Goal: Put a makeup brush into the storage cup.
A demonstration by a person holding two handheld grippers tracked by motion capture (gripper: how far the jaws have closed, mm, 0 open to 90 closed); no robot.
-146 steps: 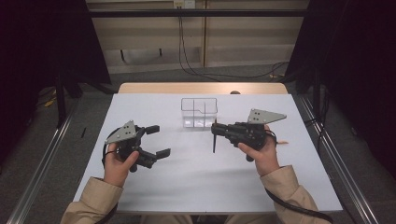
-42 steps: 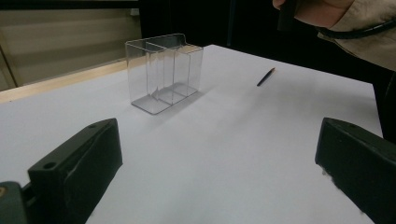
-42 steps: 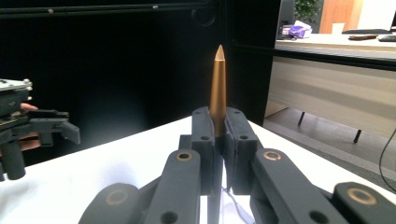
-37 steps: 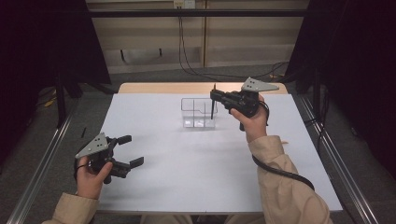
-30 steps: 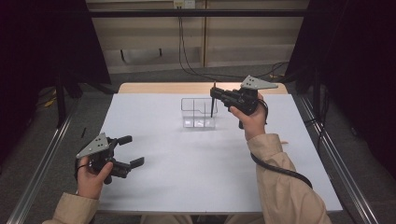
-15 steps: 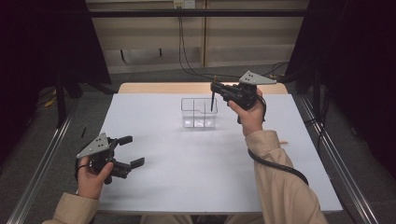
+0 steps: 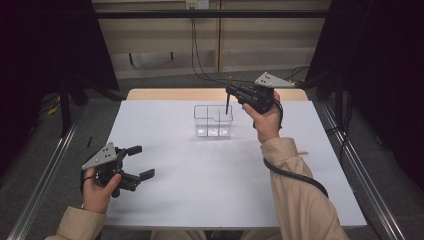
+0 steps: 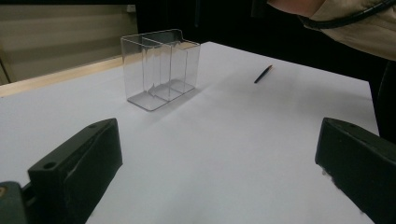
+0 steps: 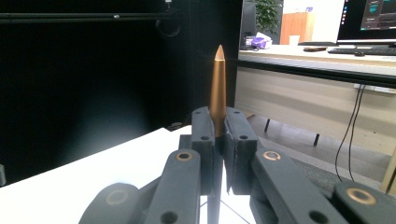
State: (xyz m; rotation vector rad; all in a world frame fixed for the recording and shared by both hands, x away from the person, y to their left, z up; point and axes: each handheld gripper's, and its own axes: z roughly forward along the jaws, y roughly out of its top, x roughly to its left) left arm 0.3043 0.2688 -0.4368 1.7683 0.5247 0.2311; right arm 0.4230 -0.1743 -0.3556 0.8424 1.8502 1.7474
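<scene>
Upper centre: right gripper (image 7: 231, 95), jaws clenched on an upright pen (image 7: 228, 104), poised above the clear 3-compartment holder (image 7: 213, 120). Lower left: left gripper (image 7: 136, 161), jaws released. Keep the pen vertical; lower inside 1 compartment before releasing.

**A lab test bench in an office**

A white table (image 7: 200, 190) stands alone between dark curtains (image 7: 45, 50), metal floor rails (image 7: 40, 175) along both side edges. Cables (image 7: 200, 55) hang down the back wall. Behind, a desk (image 9: 327, 58) carries monitors (image 9: 369, 21); a plant (image 9: 268, 14) stands beyond.
</scene>
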